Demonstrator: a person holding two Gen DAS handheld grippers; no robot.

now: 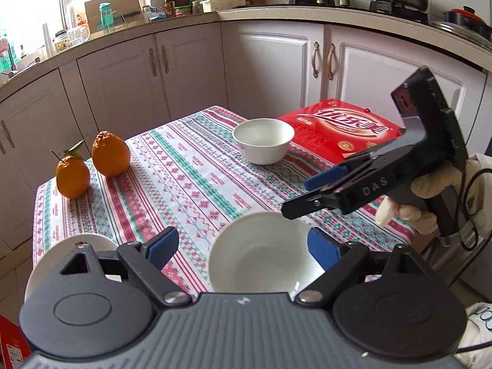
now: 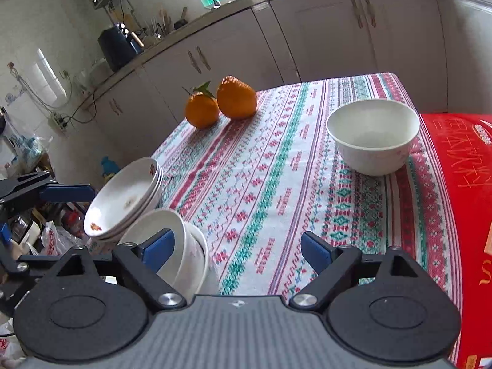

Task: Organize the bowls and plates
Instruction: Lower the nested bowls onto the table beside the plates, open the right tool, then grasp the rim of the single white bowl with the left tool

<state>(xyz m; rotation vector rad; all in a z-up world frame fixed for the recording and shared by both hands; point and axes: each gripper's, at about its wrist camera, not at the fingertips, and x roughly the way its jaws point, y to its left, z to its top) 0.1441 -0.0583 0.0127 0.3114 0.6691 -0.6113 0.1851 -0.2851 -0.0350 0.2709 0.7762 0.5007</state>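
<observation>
A stack of white bowls [image 1: 261,258] [image 2: 184,246] leans tilted at the table's near edge, beside a stack of flower-printed plates [image 2: 126,196] [image 1: 92,240]. My left gripper [image 1: 243,250] hovers open over the bowl stack, its left pad clearly apart from the rim. My right gripper [image 2: 238,250] [image 1: 296,196] is open with nothing between its fingers; its left finger stands just in front of the bowl stack. A single white bowl [image 1: 263,140] [image 2: 373,135] stands upright farther back, next to a red box. One blue pad [image 2: 66,192] of the left gripper shows at the left edge.
The table wears a patterned cloth [image 1: 190,184] [image 2: 276,184]. Two oranges [image 1: 110,153] [image 2: 236,97] sit at its far left corner. A red box [image 1: 338,129] [image 2: 455,184] lies along the right side. A gloved hand [image 1: 430,190] holds the right gripper. Kitchen cabinets run behind.
</observation>
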